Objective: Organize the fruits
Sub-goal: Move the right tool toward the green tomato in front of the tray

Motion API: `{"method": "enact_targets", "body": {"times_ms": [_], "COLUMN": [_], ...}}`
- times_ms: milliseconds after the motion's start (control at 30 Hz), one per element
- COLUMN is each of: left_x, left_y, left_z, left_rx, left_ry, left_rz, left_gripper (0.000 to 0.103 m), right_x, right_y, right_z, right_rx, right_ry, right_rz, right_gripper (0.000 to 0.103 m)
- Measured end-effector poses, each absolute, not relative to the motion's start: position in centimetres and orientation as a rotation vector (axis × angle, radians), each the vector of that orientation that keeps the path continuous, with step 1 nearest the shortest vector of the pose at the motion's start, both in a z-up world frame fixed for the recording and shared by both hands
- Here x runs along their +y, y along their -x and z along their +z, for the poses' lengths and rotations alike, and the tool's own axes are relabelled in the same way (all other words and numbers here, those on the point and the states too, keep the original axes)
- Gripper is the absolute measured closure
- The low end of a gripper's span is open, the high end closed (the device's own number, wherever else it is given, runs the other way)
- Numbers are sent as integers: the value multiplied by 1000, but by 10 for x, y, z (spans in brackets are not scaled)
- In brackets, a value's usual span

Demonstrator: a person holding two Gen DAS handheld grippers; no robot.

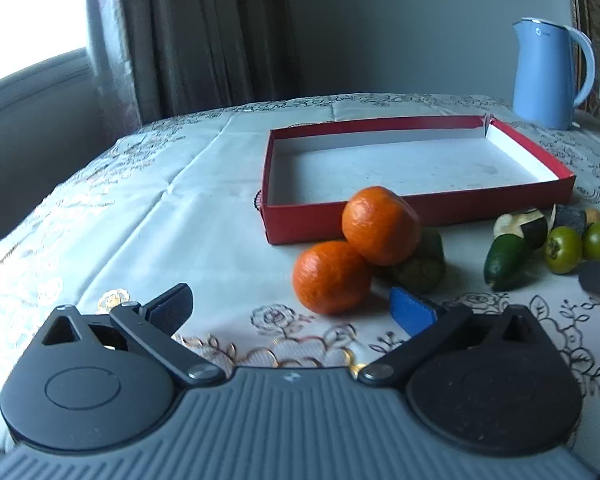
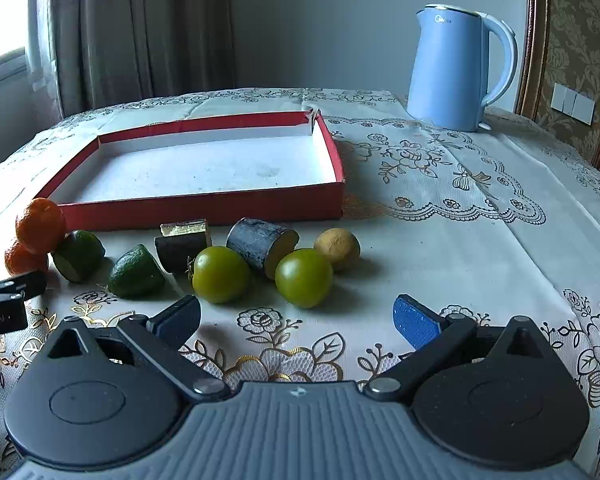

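Lying bare, red tray (image 2: 204, 204)

I count two oranges (image 2: 40, 224), two green round fruits (image 2: 221, 274), two cut green halves (image 2: 136, 272), two dark cut chunks (image 2: 260, 250), one yellow fruit (image 2: 337, 249), one red tray (image 2: 204, 204), one kettle (image 2: 452, 68).

Both cameras sat low over the desk (image 1: 204, 184), looking forward toward the red tray (image 1: 412, 204) and blue kettle (image 2: 456, 68). The left view stood close to the oranges (image 1: 332, 276); the right view, further right, shared them at its left edge.
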State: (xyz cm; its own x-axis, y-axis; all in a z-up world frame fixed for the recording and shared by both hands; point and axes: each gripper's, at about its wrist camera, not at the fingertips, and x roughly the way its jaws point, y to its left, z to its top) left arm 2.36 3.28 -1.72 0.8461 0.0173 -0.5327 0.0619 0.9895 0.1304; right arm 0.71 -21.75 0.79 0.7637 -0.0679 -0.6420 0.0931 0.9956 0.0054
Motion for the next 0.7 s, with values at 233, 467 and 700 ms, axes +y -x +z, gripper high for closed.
{"method": "enact_targets", "body": {"times_ms": [233,467,700], "left_x": [38,42,36], "left_y": [-41,-41,-37], "left_z": [-20,-24,-22], "left_rx": [577,548,528], "left_ry": [-137,-109,-113], "left_rz": [-36,-34,-51], "left_gripper": [0,0,15], "right_x": [-215,-220,-220], "right_y": [-8,-11,-13], "right_z": [8,6,5], "right_rx": [695,707,707], "right_ry": [-30,-52,-46], "right_rz": [-88,-97,-101], "right_gripper": [0,0,0]}}
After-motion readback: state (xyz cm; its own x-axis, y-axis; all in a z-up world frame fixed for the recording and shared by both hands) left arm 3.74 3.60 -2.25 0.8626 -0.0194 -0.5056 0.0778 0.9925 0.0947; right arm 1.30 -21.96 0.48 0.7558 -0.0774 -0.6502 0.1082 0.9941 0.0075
